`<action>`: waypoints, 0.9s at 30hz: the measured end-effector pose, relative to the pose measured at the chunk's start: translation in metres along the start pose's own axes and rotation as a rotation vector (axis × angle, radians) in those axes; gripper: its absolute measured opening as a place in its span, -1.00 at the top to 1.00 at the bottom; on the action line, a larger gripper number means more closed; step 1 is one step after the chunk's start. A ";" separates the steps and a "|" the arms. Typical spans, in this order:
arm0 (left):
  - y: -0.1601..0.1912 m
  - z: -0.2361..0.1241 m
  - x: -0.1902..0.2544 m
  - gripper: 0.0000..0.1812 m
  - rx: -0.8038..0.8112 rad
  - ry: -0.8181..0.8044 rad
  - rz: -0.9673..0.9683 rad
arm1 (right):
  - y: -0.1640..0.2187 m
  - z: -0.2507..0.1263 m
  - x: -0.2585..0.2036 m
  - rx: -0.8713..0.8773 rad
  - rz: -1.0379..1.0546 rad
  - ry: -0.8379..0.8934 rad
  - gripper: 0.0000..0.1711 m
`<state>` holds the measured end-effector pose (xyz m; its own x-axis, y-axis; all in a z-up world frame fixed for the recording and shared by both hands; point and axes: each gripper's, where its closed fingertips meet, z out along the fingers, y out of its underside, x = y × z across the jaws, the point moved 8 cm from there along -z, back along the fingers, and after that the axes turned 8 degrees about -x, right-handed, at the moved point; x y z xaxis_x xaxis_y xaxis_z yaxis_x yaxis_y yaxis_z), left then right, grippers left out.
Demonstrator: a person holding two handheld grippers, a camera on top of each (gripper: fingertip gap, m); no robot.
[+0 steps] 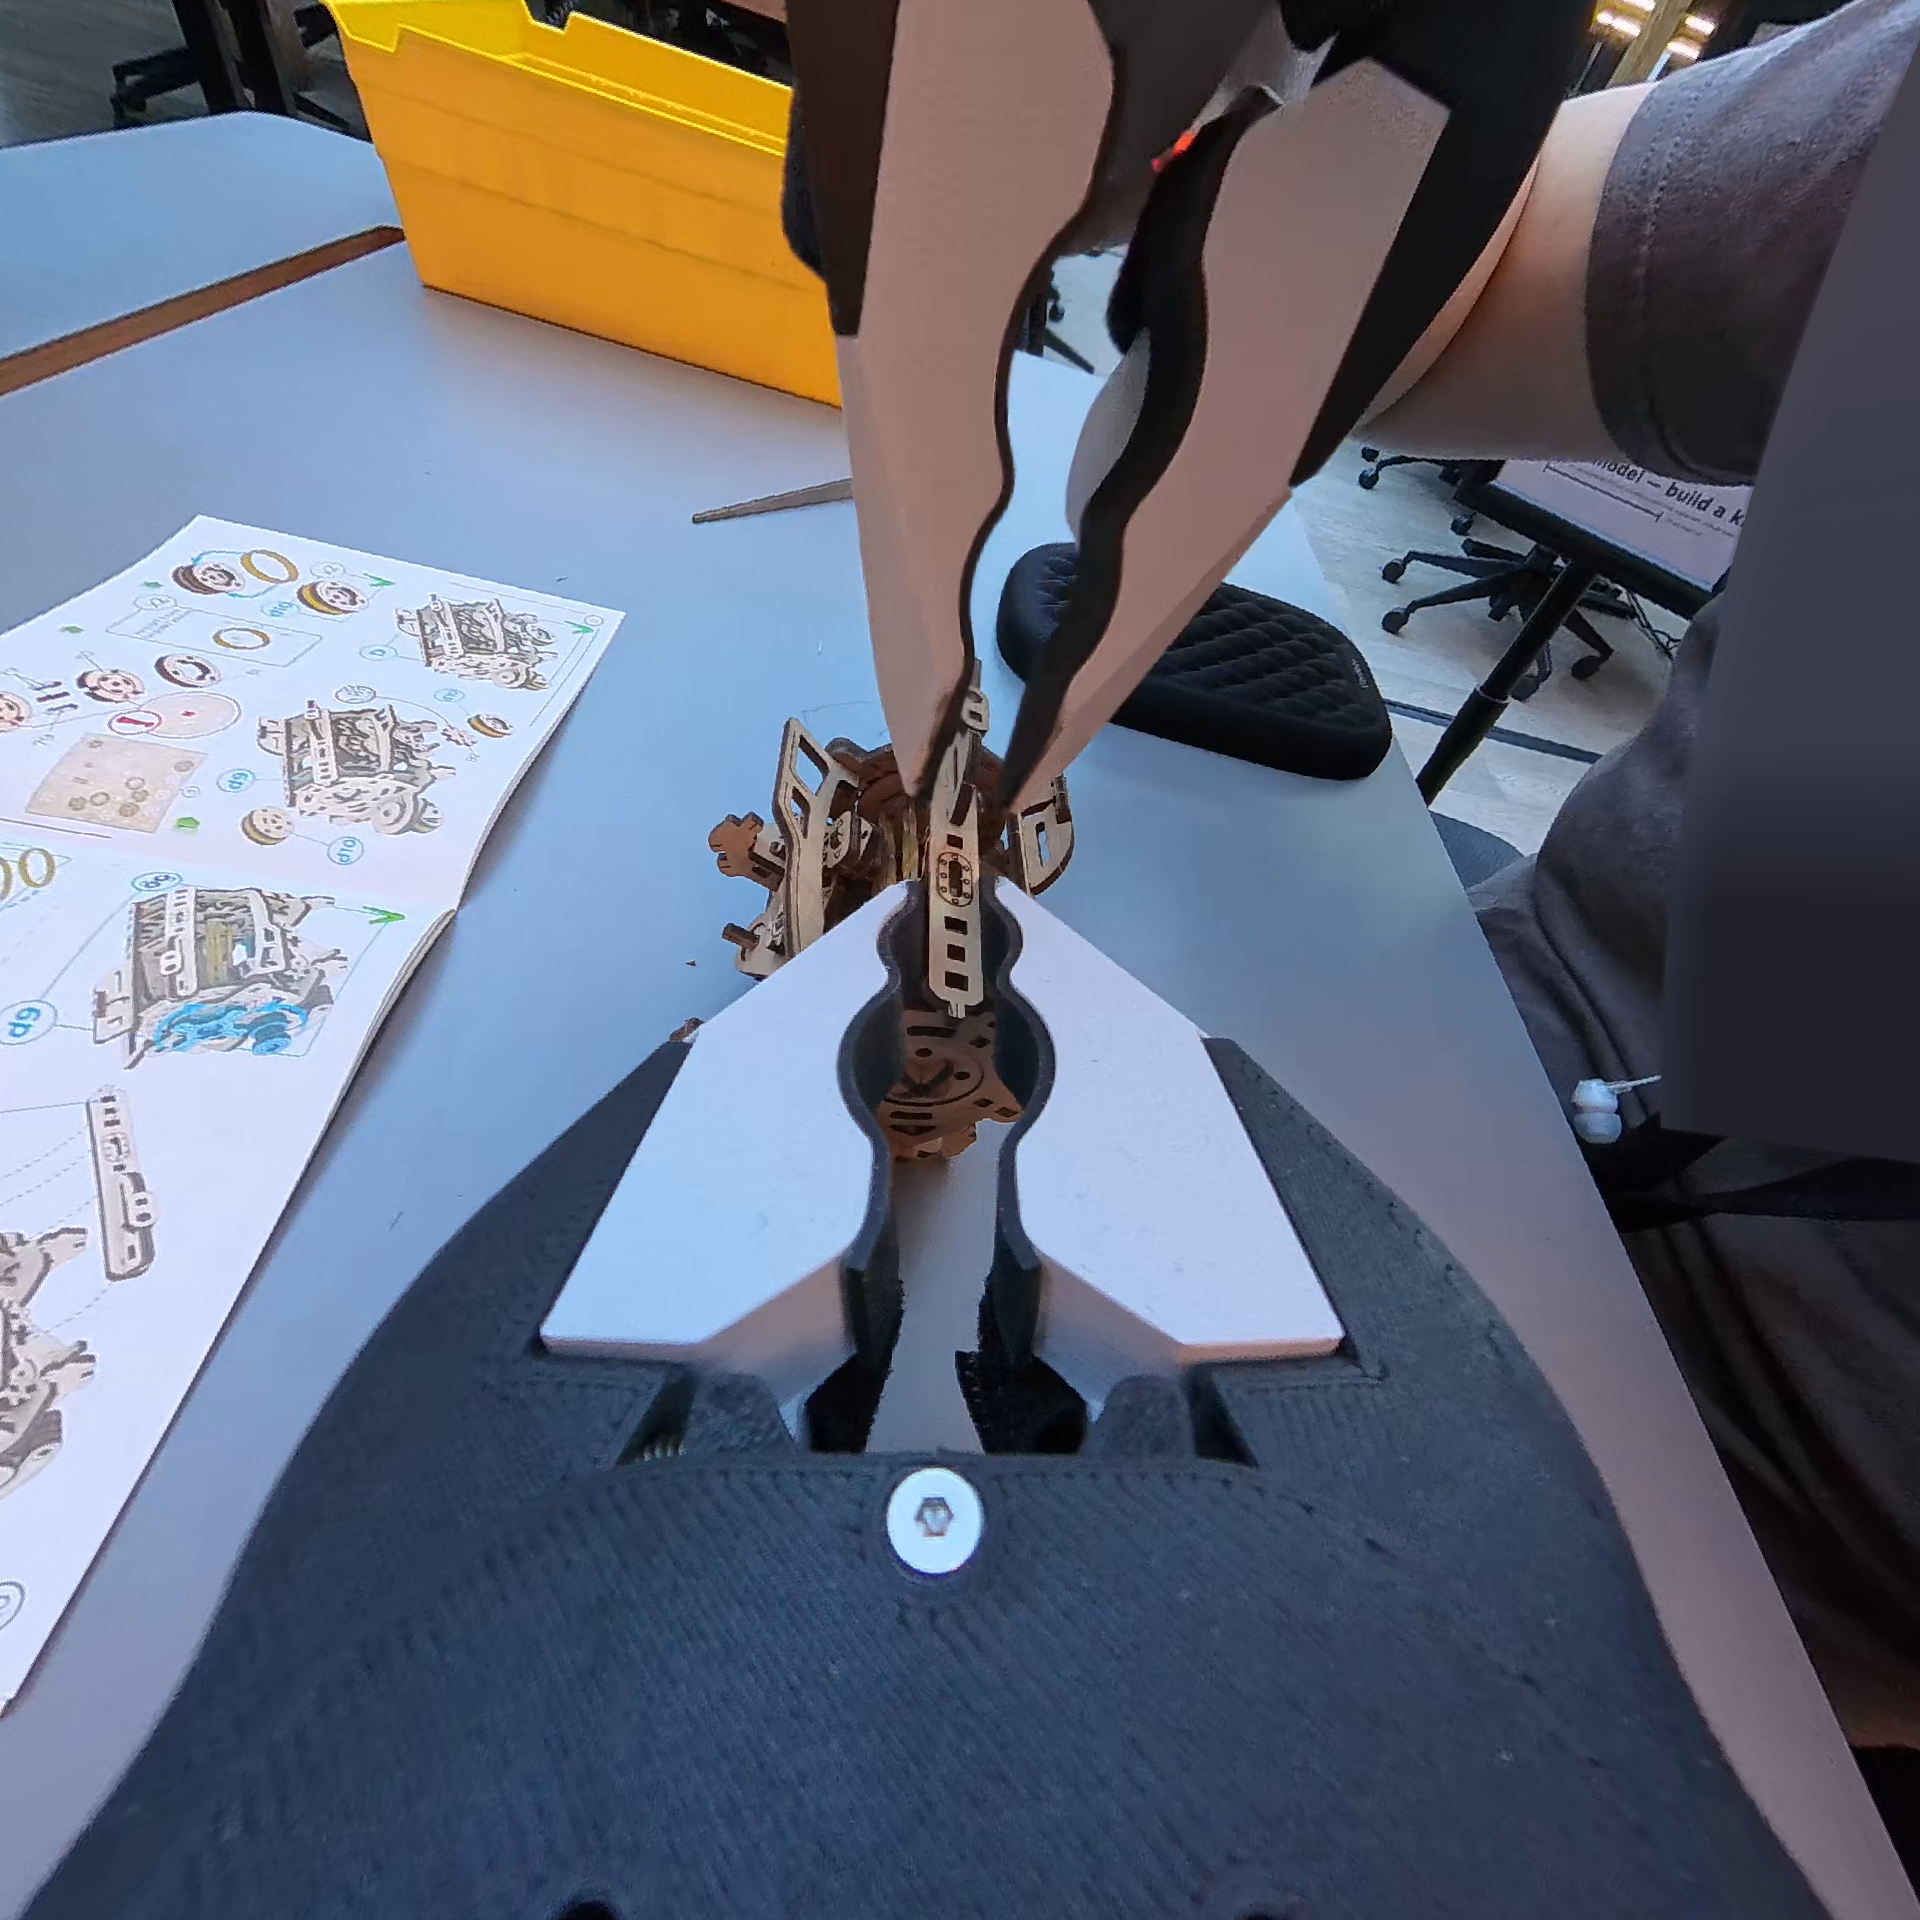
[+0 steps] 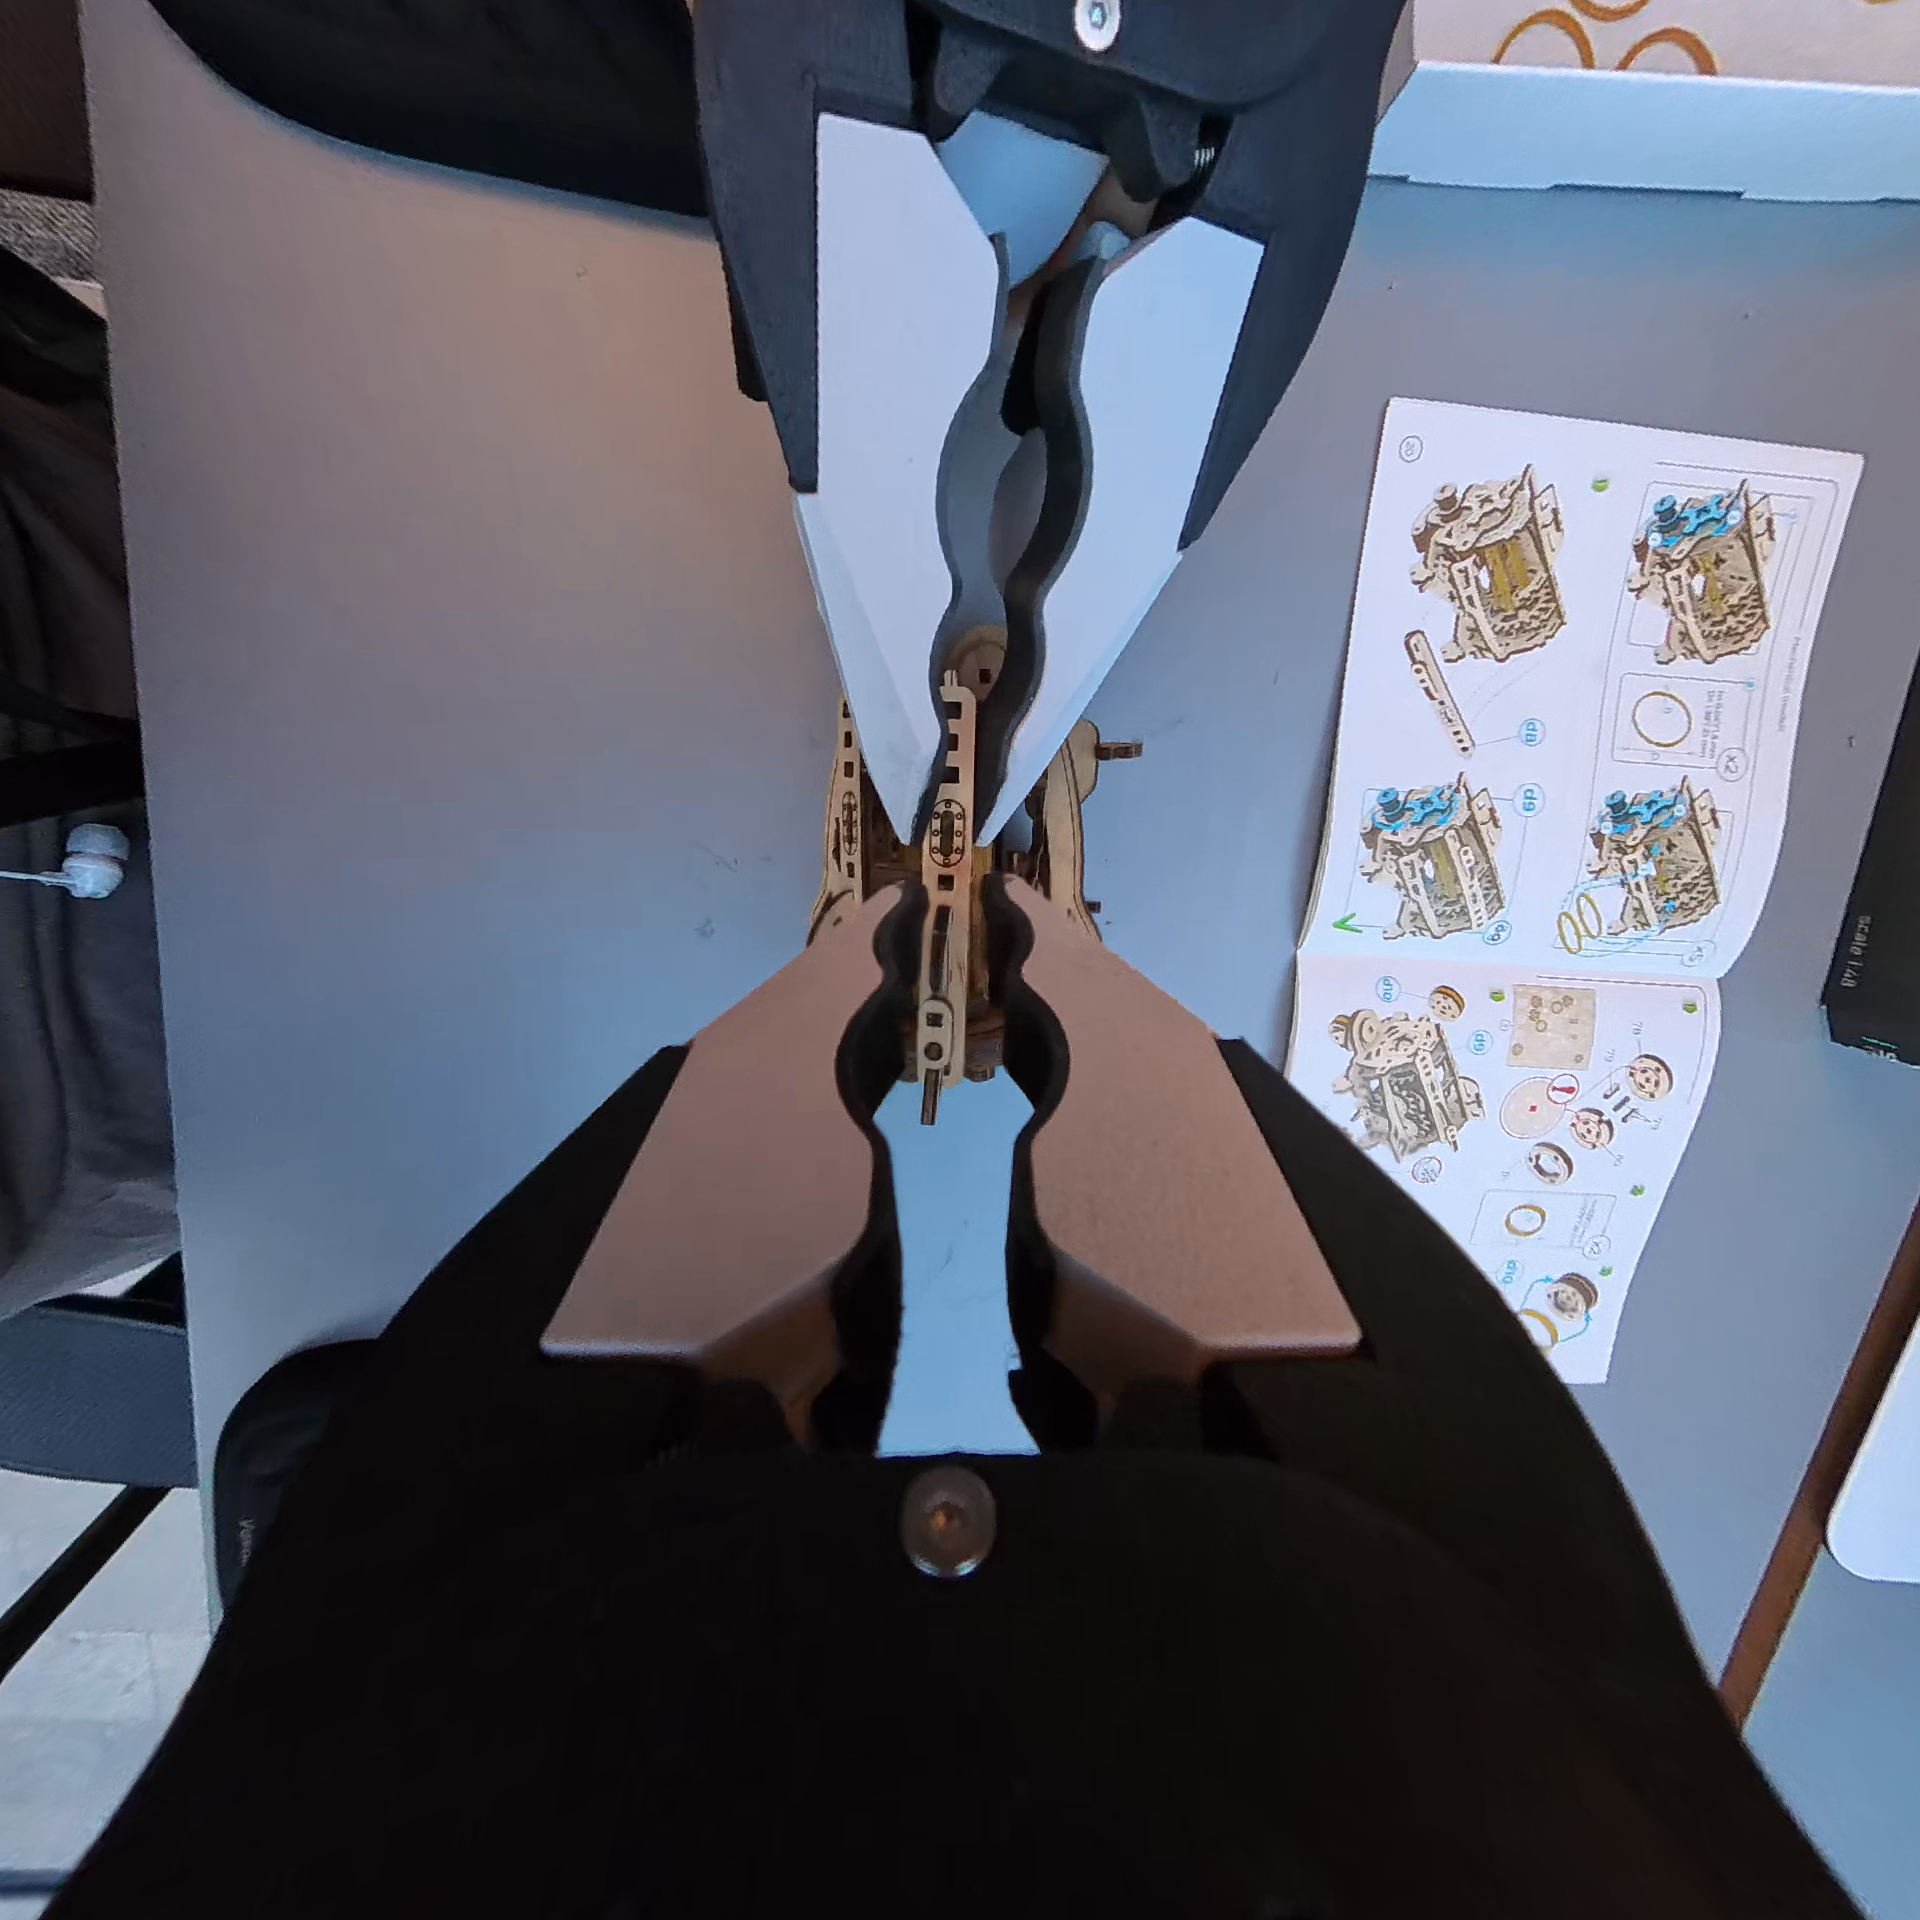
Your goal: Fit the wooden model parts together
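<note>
Both sets of jaws are nearly closed, each pinching the same thin wooden strip (image 1: 954, 914) from opposite ends: the left gripper (image 1: 951, 883) at centre frame, the right gripper (image 2: 943, 883) meeting it tip to tip. The strip stands edge-up over the wooden model (image 1: 831, 831) on the grey tabletop (image 1: 520, 364). It looks light, stiff and brittle, so grip its flat faces near the slots. Left of frame lies an instruction booklet (image 1: 208, 831); a yellow bin (image 1: 582, 177) is at upper left.
</note>
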<state>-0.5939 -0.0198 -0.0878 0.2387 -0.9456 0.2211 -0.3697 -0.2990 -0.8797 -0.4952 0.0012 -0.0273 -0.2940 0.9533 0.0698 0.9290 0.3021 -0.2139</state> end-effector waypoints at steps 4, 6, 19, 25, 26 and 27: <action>0.000 -0.001 0.000 0.92 0.000 0.000 -0.002 | 0.005 0.002 -0.002 0.013 -0.027 0.018 0.80; 0.000 -0.001 -0.001 0.92 -0.001 0.000 -0.004 | 0.007 0.006 -0.004 0.017 -0.040 0.031 0.80; -0.008 -0.016 0.004 0.80 0.054 -0.058 0.093 | 0.009 0.010 -0.002 0.074 -0.019 0.021 0.90; -0.005 -0.006 0.009 0.89 -0.014 -0.143 0.193 | 0.009 0.011 -0.001 0.075 -0.024 0.018 0.90; -0.005 -0.005 0.009 0.89 -0.017 -0.141 0.196 | 0.009 0.011 -0.001 0.072 -0.027 0.018 0.90; -0.005 -0.004 0.009 0.90 -0.024 -0.144 0.196 | 0.009 0.011 -0.001 0.071 -0.029 0.018 0.90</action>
<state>-0.5939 -0.0275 -0.0798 0.2852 -0.9583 -0.0171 -0.4423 -0.1158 -0.8894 -0.4891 0.0027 -0.0397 -0.3163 0.9440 0.0941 0.9015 0.3300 -0.2801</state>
